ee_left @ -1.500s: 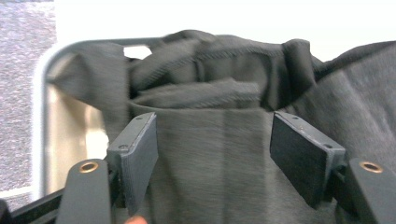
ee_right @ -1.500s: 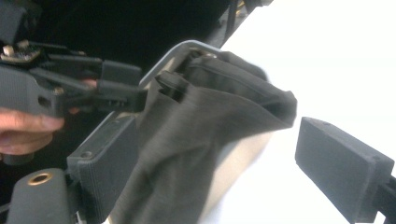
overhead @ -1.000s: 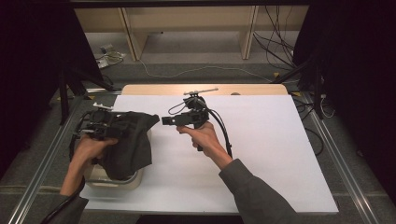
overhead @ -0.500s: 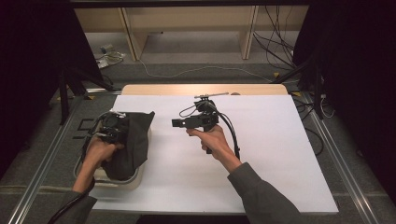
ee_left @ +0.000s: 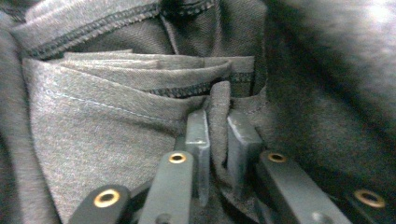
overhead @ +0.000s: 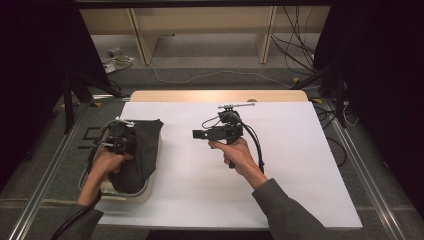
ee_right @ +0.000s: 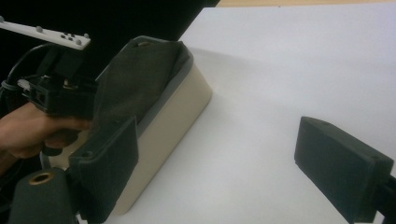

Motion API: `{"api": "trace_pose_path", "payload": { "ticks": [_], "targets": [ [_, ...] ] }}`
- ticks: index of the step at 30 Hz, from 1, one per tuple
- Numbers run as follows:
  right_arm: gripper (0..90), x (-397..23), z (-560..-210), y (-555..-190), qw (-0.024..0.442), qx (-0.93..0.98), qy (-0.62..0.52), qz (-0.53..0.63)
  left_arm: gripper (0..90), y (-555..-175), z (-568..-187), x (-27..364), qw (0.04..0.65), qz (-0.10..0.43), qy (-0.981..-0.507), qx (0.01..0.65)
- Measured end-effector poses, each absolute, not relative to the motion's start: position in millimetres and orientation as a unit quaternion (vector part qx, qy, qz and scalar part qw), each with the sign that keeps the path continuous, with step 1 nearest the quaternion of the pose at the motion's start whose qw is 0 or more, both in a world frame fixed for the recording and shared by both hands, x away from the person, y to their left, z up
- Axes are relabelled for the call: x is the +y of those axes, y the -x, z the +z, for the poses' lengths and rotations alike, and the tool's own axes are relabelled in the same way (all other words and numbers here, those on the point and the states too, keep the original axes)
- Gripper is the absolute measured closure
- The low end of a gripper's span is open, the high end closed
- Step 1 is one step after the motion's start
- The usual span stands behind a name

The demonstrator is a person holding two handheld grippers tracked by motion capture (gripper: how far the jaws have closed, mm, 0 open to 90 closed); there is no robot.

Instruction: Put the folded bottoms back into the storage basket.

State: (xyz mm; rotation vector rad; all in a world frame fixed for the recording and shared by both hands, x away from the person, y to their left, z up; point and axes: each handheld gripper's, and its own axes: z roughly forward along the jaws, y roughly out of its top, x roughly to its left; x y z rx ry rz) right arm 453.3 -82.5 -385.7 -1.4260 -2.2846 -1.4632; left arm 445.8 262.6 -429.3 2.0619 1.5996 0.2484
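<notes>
A dark grey cloth (overhead: 140, 155) lies heaped in a beige bin (overhead: 145, 194) at the table's left edge. My left gripper (overhead: 119, 140) is pushed down into the cloth. In the left gripper view its pads pinch a narrow upright fold of the cloth (ee_left: 116, 116) at the left gripper's (ee_left: 218, 123) tips; the jaws have just eased slightly apart with the fold still between them. My right gripper (overhead: 196, 134) hovers over the white tabletop mid-table, pointing left at the bin (ee_right: 173, 126). Its jaws (ee_right: 215, 140) stand wide open with nothing between them.
The white tabletop (overhead: 300, 165) stretches right of the bin. A wooden strip (overhead: 215, 96) runs along the far edge. Metal rails (overhead: 45, 195) flank the table, and cables (overhead: 200, 77) lie on the floor beyond. The left hand's gripper (ee_right: 51, 93) sits behind the cloth (ee_right: 135, 79) in the right gripper view.
The left gripper has sunk with the cloth into the bin and shifted a little right. The right gripper has drifted right, away from the bin, still open.
</notes>
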Motion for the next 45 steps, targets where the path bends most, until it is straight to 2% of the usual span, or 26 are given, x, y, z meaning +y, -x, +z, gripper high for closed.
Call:
{"api": "trace_pose_path", "payload": {
  "ticks": [9, 11, 19, 31, 35, 39, 45],
  "targets": [
    [14.2, -97.7, -383.8, -441.0, 0.036, -0.742, 0.455, -0.490, 63.6, -434.8, -398.4, 268.9, 0.276, 0.100, -0.751, 0.591],
    [14.1, -101.9, -384.3, -437.6, 0.033, -0.744, 0.452, -0.492, 57.8, -432.9, -392.4, 271.0, 0.280, 0.104, -0.745, 0.596],
    [13.7, -112.8, -390.1, -424.1, -0.005, -0.757, 0.442, -0.480, 41.0, -423.9, -366.6, 279.4, 0.321, 0.104, -0.723, 0.603],
    [13.7, -125.7, -391.1, -418.8, -0.031, -0.754, 0.444, -0.483, 26.0, -419.1, -354.1, 263.6, 0.345, 0.101, -0.728, 0.584],
    [13.7, -130.8, -394.5, -417.4, -0.031, -0.755, 0.448, -0.478, 26.3, -419.5, -356.6, 255.3, 0.346, 0.097, -0.733, 0.578],
    [13.8, -135.7, -395.7, -417.1, -0.034, -0.754, 0.452, -0.476, 34.6, -421.0, -364.2, 247.9, 0.339, 0.091, -0.744, 0.568],
    [13.9, -141.9, -397.4, -416.5, -0.035, -0.751, 0.458, -0.474, 64.5, -425.2, -381.4, 244.4, 0.316, 0.087, -0.755, 0.568]
  ]
}}
